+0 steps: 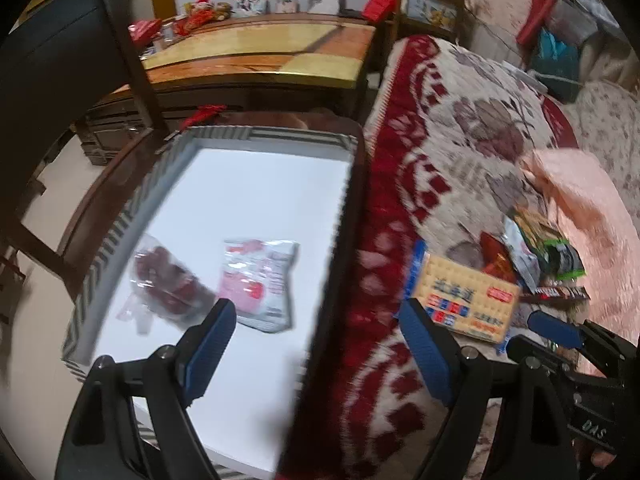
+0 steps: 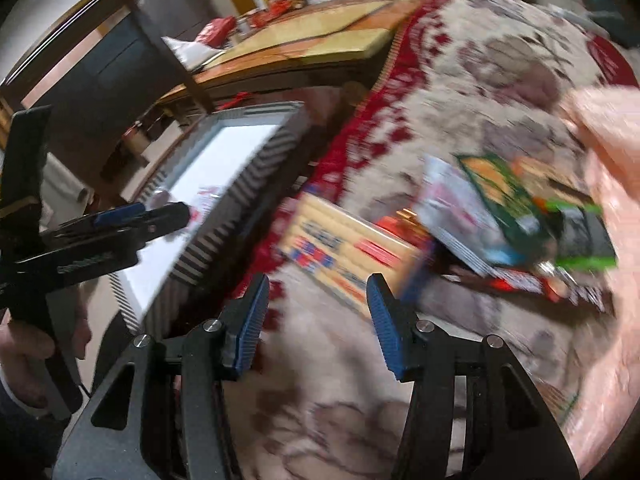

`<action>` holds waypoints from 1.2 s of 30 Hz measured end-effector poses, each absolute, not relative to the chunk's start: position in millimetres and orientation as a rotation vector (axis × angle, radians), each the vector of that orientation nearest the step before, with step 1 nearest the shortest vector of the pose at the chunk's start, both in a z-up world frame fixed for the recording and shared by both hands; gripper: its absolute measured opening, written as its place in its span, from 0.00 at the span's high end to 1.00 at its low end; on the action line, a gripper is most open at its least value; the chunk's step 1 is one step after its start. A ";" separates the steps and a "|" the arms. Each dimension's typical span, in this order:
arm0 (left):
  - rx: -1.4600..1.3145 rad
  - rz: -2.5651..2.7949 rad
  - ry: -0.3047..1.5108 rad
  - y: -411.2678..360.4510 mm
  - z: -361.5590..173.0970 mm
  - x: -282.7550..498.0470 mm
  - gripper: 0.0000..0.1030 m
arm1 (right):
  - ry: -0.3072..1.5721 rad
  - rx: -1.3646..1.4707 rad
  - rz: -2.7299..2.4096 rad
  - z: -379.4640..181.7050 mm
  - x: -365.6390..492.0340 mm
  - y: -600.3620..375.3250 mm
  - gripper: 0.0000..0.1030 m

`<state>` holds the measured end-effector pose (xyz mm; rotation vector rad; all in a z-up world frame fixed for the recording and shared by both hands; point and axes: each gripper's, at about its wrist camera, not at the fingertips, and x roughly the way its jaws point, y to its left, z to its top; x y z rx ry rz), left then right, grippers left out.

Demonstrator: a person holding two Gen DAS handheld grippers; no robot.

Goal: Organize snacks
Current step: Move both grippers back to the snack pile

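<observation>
On the left we see a white tray with a striped grey rim (image 1: pixel 100 248) holding a clear bag of dark red snacks (image 1: pixel 168 284) beside a pink-and-white packet (image 1: pixel 260 280). Our left gripper (image 1: pixel 320 344) hangs above the tray's edge, jaws spread wide with nothing between them. Further right, on the red-and-cream floral blanket (image 1: pixel 460 140), lies a yellow cracker pack (image 1: pixel 464 300) near a blurred heap of packets (image 2: pixel 520 216). Our right gripper (image 2: pixel 316 320) hovers there, parted and empty.

The snack pile (image 2: pixel 520 224) on the right is smeared by motion blur; the cracker pack's (image 1: pixel 466 300) print cannot be read.
</observation>
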<state>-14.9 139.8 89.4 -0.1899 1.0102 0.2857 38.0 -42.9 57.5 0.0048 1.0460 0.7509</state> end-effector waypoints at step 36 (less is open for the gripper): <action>-0.211 -0.011 1.100 -7.3 97.8 89.6 0.17 | 1.037 0.208 0.531 35.9 52.1 -191.6 0.51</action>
